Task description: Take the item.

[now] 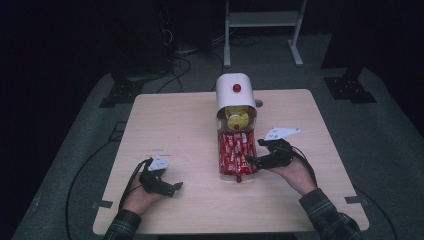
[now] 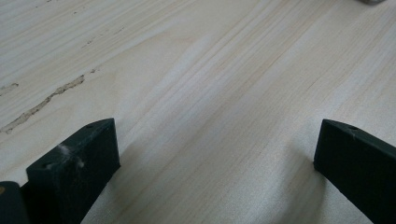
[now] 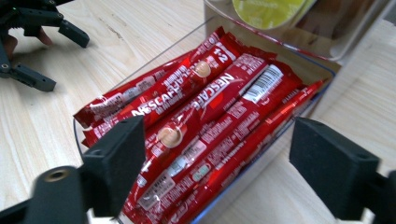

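Right gripper view: five red sachets (image 3: 205, 116).

This looks like a lab or recording room rather than a home. A lone pale wooden worktop (image 1: 170, 125) stands on grey carpet (image 1: 75, 150) in a dark space, with black cables (image 1: 175, 65) trailing across the floor, black stand feet (image 1: 117, 92) and a white metal frame (image 1: 262, 30) behind it.
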`<state>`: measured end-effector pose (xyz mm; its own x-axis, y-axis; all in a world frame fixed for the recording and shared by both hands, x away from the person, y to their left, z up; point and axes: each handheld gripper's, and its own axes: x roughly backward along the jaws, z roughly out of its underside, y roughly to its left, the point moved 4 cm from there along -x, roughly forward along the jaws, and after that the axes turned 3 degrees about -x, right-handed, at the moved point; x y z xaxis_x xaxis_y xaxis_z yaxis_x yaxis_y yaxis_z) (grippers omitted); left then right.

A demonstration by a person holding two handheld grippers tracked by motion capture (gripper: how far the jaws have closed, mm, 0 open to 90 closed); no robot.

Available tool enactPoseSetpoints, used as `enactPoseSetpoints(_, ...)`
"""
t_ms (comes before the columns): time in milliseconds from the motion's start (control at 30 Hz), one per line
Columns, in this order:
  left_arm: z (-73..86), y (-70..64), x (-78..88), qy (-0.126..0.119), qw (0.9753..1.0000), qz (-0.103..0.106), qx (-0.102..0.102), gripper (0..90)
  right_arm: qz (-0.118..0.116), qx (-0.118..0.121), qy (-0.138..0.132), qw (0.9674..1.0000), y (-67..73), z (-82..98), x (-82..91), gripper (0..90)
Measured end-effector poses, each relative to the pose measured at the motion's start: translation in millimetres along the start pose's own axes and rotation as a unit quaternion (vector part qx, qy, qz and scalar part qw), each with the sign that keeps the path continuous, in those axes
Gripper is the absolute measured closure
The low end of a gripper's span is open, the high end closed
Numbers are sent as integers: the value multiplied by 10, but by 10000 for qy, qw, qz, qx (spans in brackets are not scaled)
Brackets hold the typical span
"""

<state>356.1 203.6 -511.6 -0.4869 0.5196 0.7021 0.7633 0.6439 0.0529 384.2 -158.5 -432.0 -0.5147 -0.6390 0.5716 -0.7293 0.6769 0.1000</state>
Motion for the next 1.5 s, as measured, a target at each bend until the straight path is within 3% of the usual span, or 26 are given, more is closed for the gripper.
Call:
enactPoseSetpoints(667,0,0,0,-2,10000,-1,1,0,-109,266,-3,9996,187,-59,-185,379)
enactPoseSetpoints(1500,0,0,0,-2,10000,1,2,0,18,354,99,9993,197,-35,-305,495)
